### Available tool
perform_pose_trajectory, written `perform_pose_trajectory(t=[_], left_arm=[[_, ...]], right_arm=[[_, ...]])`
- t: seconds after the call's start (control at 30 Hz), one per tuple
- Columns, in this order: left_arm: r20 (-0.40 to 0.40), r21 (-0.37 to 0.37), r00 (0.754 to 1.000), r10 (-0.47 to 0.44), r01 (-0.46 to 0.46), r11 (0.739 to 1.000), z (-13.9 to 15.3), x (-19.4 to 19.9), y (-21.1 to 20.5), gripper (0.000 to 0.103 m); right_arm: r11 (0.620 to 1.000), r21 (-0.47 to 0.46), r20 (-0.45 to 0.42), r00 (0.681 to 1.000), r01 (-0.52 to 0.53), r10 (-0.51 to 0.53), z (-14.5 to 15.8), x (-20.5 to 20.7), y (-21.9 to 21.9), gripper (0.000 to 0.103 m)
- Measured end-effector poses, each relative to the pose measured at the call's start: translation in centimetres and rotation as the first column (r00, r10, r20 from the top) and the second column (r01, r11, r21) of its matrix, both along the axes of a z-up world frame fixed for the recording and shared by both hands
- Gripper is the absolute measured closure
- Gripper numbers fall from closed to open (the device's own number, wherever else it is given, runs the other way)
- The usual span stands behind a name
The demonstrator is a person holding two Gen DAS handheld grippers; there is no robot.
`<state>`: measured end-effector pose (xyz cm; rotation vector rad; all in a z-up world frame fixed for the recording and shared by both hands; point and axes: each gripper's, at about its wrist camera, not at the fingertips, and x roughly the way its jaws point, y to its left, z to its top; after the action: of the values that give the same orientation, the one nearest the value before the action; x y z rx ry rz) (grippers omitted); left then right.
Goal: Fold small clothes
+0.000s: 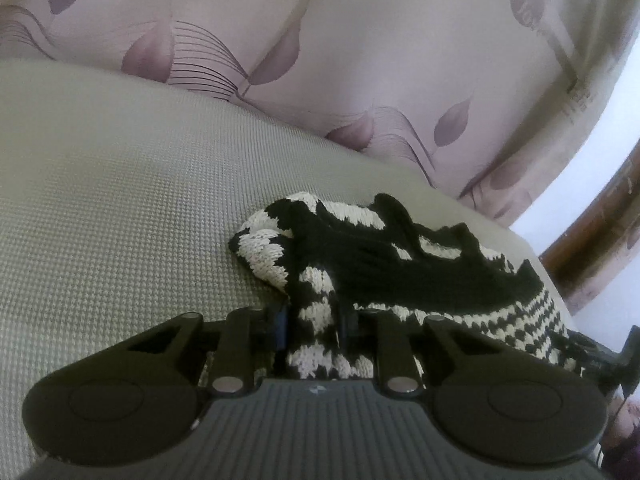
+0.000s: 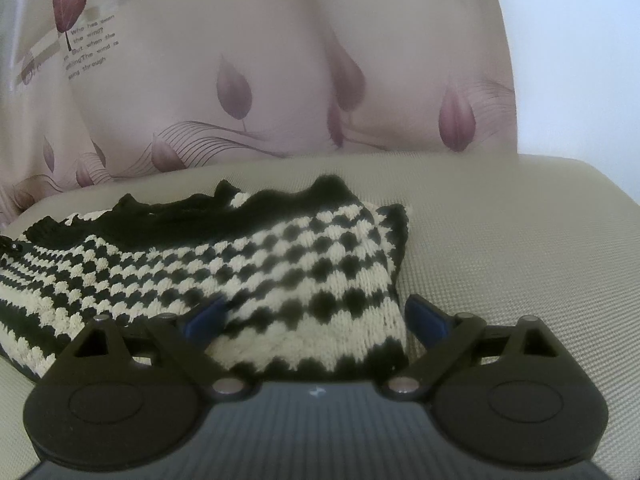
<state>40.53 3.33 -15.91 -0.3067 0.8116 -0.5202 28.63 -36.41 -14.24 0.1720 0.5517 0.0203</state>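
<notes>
A small black-and-cream knitted garment (image 2: 248,264) lies rumpled on a pale woven cushion (image 1: 120,200), with a leaf-printed curtain (image 1: 360,60) hanging just beyond the far edge. The left claw (image 1: 316,320) has its jaws drawn together on a bunched fold at the garment's near left corner, the knit pinched between the blue pads. The right claw (image 2: 316,316) stands with jaws apart, straddling the near right corner, the cloth lying between the pads but not visibly pressed. The step in hand appears to be taking hold of both near corners before a fold. To do it well, the right claw would likely need to close on a full thickness of the hem rather than a single loose layer, since chunky knit slips and stretches. Both corners should then lift together and level, so the garment carries over evenly toward its scalloped black far edge without twisting. The left grip looks bunched, so the fold may come out lopsided unless the cloth is drawn taut first.
</notes>
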Motion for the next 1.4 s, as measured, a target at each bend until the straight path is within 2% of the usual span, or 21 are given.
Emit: perform_pose_trajectory(t=[0.13, 0.3, 0.53, 0.97, 1.4], left_arm=[[0.067, 0.118, 0.997, 0.036, -0.044, 0.992, 1.0, -1.4, -2.1, 0.081], [0.105, 0.206, 0.991, 0.086, -0.107, 0.973, 2.3, -2.3, -3.9, 0.084], [0.141, 0.325, 0.986, 0.093, -0.135, 0.936, 3.5, -2.9, -6.0, 0.085], [0.162, 0.413, 0.980, 0.118, -0.176, 0.893, 3.9, -3.7, -7.5, 0.086], [0.158, 0.456, 0.979, 0.130, -0.189, 0.870, 3.7, -3.5, -8.3, 0.086]], right_arm=[[1.000, -0.005, 0.001, 1.000, 0.001, -0.001, 0.0, 0.0, 0.0, 0.006], [1.000, 0.005, 0.001, 1.000, 0.000, 0.000, 0.0, 0.0, 0.0, 0.006], [1.000, 0.024, 0.011, 1.000, 0.002, -0.002, 0.0, -0.2, -0.3, 0.006], [0.998, 0.062, 0.038, 0.999, -0.018, 0.015, 0.2, -0.7, -0.7, 0.006], [0.995, 0.092, 0.070, 0.997, -0.046, 0.039, 0.4, -1.3, -1.1, 0.006]])
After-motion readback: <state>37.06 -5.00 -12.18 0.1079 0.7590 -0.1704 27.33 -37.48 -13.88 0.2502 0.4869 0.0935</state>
